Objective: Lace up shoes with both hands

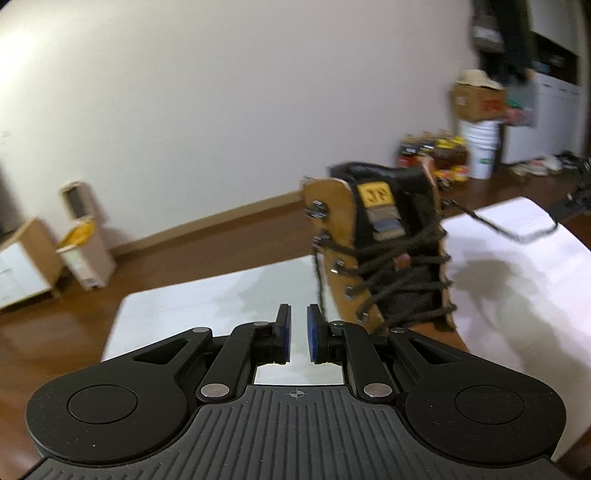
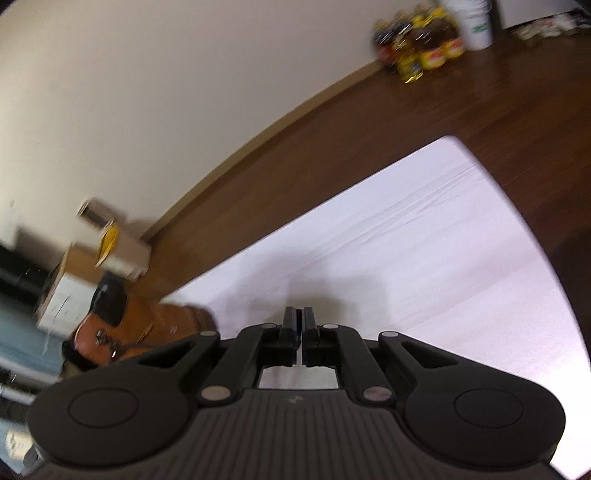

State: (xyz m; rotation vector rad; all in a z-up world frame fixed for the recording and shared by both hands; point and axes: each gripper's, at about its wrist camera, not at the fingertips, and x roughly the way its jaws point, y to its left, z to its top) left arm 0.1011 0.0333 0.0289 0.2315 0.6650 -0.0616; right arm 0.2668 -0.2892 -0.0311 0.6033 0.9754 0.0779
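Brown wooden flooring (image 2: 369, 129) is running up to a pale wall (image 1: 221, 92), and a white bench (image 1: 517, 277) is sitting in front of us. We are seeing a tan lace-up boot (image 1: 388, 251) standing upright on the bench, its black tongue with a yellow label facing our left wrist camera. Dark laces (image 1: 406, 284) are crossing up its front; one loose end is hanging down the boot's left edge just beside our left claw (image 1: 298, 321), another is trailing off to the right over the bench. We are holding the left claw with a narrow gap between its blue pads, and nothing is sitting between them. Our right claw (image 2: 299, 325) is hovering over bare bench with its pads pressed together, gripping nothing. In the right wrist view the boot (image 2: 147, 325) is showing at the lower left, well apart from that claw. Bottles (image 2: 417, 40) and a white bucket (image 2: 472, 26) are standing by the wall.
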